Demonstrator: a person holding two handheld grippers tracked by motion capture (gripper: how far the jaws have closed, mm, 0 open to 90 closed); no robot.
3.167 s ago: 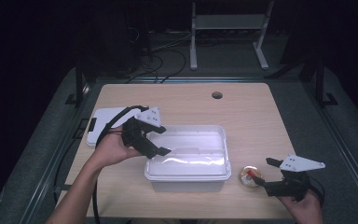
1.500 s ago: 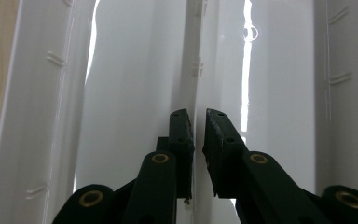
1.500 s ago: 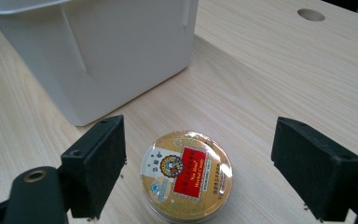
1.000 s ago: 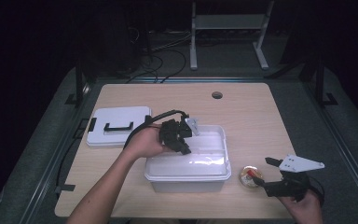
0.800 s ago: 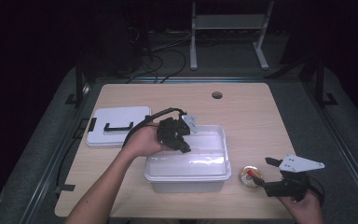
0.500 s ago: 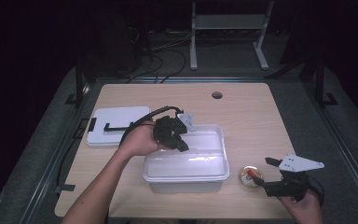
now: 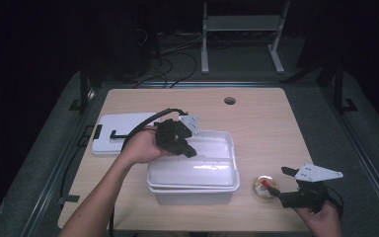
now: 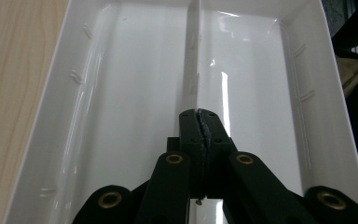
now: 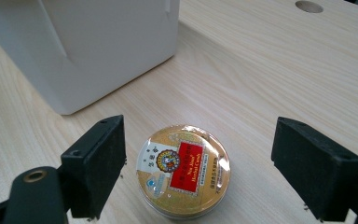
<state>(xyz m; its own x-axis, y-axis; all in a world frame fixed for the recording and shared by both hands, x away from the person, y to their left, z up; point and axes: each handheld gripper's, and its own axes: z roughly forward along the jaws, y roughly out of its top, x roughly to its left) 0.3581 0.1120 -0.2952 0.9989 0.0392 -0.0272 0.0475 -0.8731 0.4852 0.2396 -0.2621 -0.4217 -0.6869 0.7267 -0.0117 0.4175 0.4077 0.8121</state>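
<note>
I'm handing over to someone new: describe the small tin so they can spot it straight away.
On the wooden table, look just right of the white bin, near the front edge. The round tin lies flat between the open jaws of the right gripper; its gold lid with a red label sets it apart.

Count of items on the wooden table [image 7: 276,128], one in number:

One white plastic bin [image 7: 192,173], centre of the high view, with one inner tray [image 8: 121,93] seated in it; the tray carries one central divider [image 8: 193,56], giving two compartments.

One white lid [image 7: 113,136] with one dark handle, left of centre.

One round tin [image 7: 265,186], gold with a red label, lower right.

Two hand-held grippers: the left gripper [image 7: 180,140] at centre, the right gripper [image 7: 288,185] at lower right. Each has two black jaws and one grey three-cornered plate.

One round hole [image 7: 230,100] in the tabletop, upper centre.

One white metal stand [image 7: 239,24] on the floor, top of frame.
</note>
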